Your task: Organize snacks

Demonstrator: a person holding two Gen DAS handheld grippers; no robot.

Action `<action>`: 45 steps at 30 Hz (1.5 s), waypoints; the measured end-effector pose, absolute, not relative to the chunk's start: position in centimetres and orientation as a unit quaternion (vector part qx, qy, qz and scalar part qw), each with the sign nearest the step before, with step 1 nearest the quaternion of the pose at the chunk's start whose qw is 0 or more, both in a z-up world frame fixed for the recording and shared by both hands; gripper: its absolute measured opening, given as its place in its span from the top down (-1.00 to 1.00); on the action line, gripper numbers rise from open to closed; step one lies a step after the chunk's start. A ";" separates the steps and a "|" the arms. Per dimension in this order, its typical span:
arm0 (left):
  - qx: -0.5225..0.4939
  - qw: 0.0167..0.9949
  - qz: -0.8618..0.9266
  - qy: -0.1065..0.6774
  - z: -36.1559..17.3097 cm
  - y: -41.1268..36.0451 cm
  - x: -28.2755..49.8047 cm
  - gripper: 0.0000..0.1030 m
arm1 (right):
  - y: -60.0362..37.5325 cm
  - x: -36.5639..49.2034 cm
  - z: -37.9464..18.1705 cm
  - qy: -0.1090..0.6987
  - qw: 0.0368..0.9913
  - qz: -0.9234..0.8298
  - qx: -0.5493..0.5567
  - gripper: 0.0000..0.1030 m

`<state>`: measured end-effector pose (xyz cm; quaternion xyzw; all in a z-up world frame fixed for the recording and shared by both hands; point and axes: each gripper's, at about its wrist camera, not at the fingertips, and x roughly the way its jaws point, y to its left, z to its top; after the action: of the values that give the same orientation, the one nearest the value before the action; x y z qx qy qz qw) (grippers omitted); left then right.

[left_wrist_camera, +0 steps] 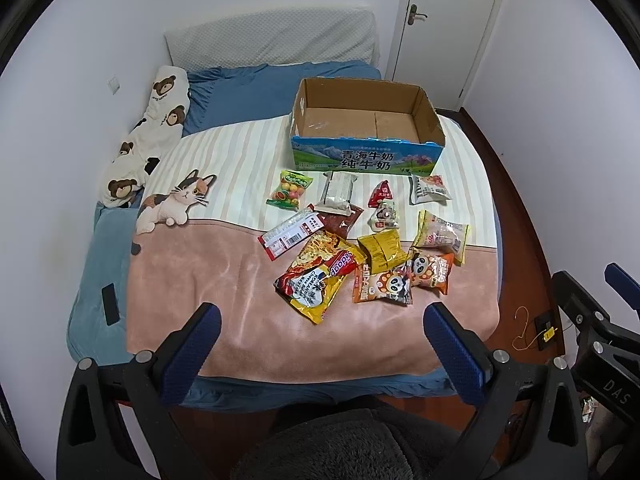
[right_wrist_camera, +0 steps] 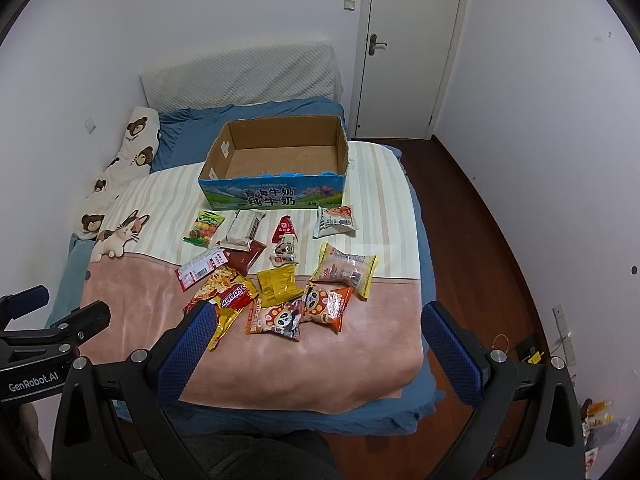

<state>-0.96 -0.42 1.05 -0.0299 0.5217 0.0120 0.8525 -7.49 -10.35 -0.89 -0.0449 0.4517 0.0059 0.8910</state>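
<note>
Several snack packets lie on the bed blanket [left_wrist_camera: 224, 304] in front of an open, empty cardboard milk box [left_wrist_camera: 366, 130], which also shows in the right wrist view [right_wrist_camera: 276, 172]. Nearest are a red-yellow noodle pack [left_wrist_camera: 318, 274] [right_wrist_camera: 224, 300], two orange panda packs [left_wrist_camera: 384, 286] [right_wrist_camera: 276, 318] and a yellow pack [left_wrist_camera: 382, 250] [right_wrist_camera: 278, 286]. A green candy bag [left_wrist_camera: 290, 190] lies further back. My left gripper [left_wrist_camera: 320, 324] is open and empty above the bed's near edge. My right gripper [right_wrist_camera: 316, 320] is open and empty, hovering near the panda packs.
A bear-print pillow [left_wrist_camera: 148, 140] and a grey headboard cushion [left_wrist_camera: 272, 38] lie at the far left and back. A black phone [left_wrist_camera: 110, 304] lies on the bed's left side. Wooden floor [right_wrist_camera: 480, 240] and a white door [right_wrist_camera: 408, 44] are to the right.
</note>
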 end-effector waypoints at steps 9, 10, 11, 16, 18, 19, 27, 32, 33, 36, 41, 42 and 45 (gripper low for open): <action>-0.030 0.853 0.012 0.522 1.3 -0.5 -1.0 -1.00 | -10.3 -8.4 -0.5 0.446 0.894 0.011 -0.043 -1.00; -0.030 0.852 0.012 0.522 1.2 -0.4 -1.0 -1.00 | -10.3 -8.4 -0.5 0.446 0.894 0.012 -0.044 -1.00; -0.030 0.852 0.012 0.522 1.3 -0.5 -1.1 -1.00 | -10.3 -8.4 -0.5 0.446 0.894 0.012 -0.043 -1.00; -0.033 0.852 0.012 0.523 1.6 -0.4 -1.5 -1.00 | -10.2 -8.9 -0.5 0.445 0.894 0.013 -0.042 -1.00; -0.032 0.852 0.011 0.522 1.6 -0.4 -1.5 -1.00 | -10.2 -8.9 -0.5 0.445 0.894 0.013 -0.042 -1.00; -0.032 0.852 0.011 0.522 1.6 -0.4 -1.5 -1.00 | -10.2 -8.9 -0.4 0.445 0.894 0.013 -0.042 -1.00; -0.035 0.853 0.010 0.521 1.8 -0.2 -1.9 -1.00 | -10.0 -9.0 -0.2 0.443 0.896 0.013 -0.043 -1.00; -0.038 0.853 0.010 0.521 1.7 0.2 -2.2 -1.00 | -9.9 -8.9 0.0 0.443 0.895 0.013 -0.043 -1.00; -0.038 0.853 0.010 0.521 1.7 0.2 -2.3 -1.00 | -9.9 -8.9 0.0 0.443 0.895 0.013 -0.043 -1.00; -0.038 0.853 0.010 0.520 1.7 0.2 -2.3 -1.00 | -9.8 -8.8 0.1 0.443 0.895 0.013 -0.042 -1.00; -0.038 0.853 0.009 0.520 1.7 0.3 -2.3 -1.00 | -9.9 -8.8 0.1 0.443 0.895 0.013 -0.042 -1.00; -0.038 0.853 0.009 0.520 1.7 0.3 -2.3 -1.00 | -9.8 -8.9 0.0 0.443 0.896 0.013 -0.042 -1.00; -0.038 0.853 0.009 0.520 1.7 0.3 -2.4 -1.00 | -9.8 -8.9 0.0 0.443 0.895 0.013 -0.042 -1.00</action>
<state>-2.35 0.31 1.73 -0.0384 0.5203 0.0091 0.8531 -8.92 -9.80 0.02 -0.0420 0.4430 0.0131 0.8954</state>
